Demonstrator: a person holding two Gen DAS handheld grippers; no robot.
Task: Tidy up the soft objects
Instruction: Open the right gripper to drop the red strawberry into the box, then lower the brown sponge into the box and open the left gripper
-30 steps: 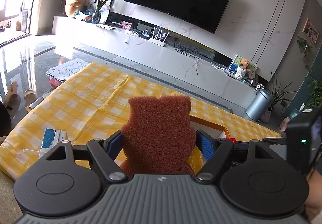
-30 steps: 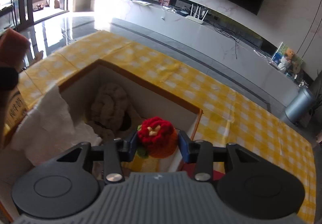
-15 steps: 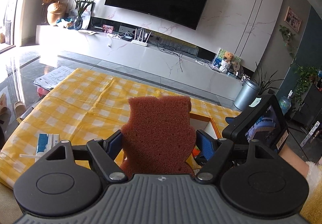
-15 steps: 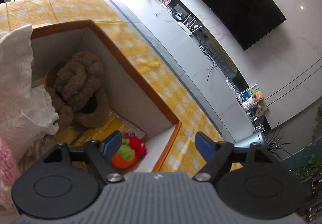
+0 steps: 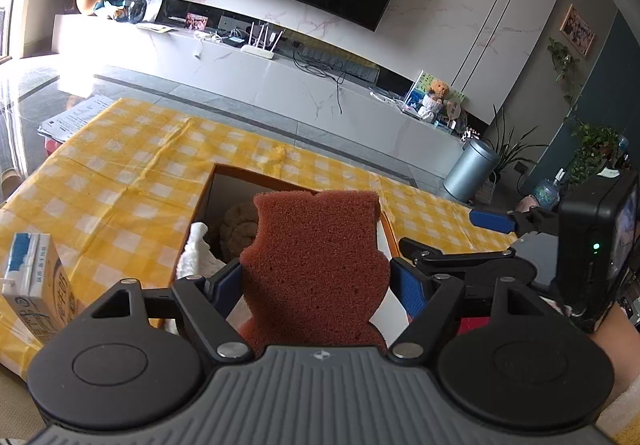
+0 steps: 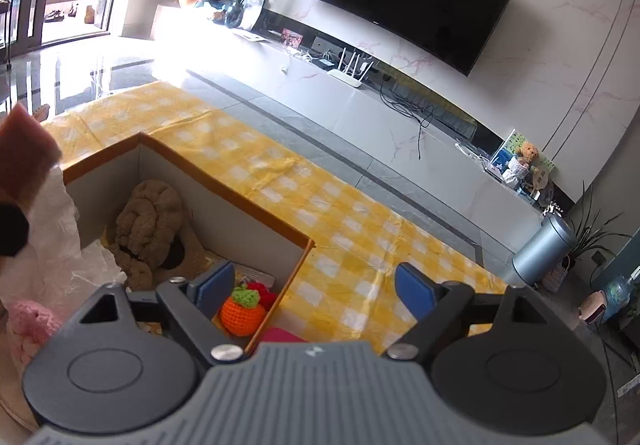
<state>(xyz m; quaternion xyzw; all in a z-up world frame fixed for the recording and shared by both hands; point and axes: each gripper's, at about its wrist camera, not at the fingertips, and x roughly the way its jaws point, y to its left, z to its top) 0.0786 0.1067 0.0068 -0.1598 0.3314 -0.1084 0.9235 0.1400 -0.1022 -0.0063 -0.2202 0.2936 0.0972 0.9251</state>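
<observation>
**Sponge held over the box, crochet fruit dropped in**

Your left gripper [image 5: 316,285] clamps the brown bear-shaped sponge [image 5: 316,265] upright, above the cardboard box [image 5: 208,189] at 12 o'clock. Your right gripper [image 6: 316,285] has just been opening and holds nothing; the orange crochet fruit [image 6: 242,311] lies in the box's near corner, at 10 o'clock from its tips.

Reddish-brown sponge [image 5: 316,265], yellow-and-white checked tablecloth [image 5: 120,173], orange-rimmed white box [image 6: 224,189], orange knitted fruit with green top [image 6: 242,311], tan plush [image 6: 150,221], pink knit [image 6: 30,321]
</observation>
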